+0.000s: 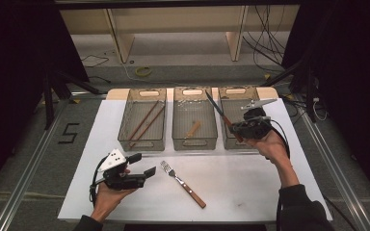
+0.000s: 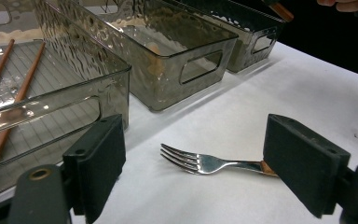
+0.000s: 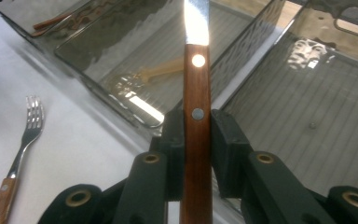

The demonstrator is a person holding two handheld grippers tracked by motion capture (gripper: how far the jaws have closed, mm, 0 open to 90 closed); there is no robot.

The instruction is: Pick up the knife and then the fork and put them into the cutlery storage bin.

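From above, our right gripper (image 1: 243, 127) pinches a knife (image 1: 221, 115) over the right bin (image 1: 235, 91). Along our left gripper (image 2: 193, 175), jaws spread, a fork (image 2: 200, 162) lies. The right gripper view shows pads clamping the handle.

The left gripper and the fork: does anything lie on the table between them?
No. In the left gripper view the fork lies ahead of the open left gripper, with bare white table between. The high view agrees.

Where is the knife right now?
The knife is clamped by its wooden handle in the right gripper, held above the right-hand bin, blade angled toward the middle bin.
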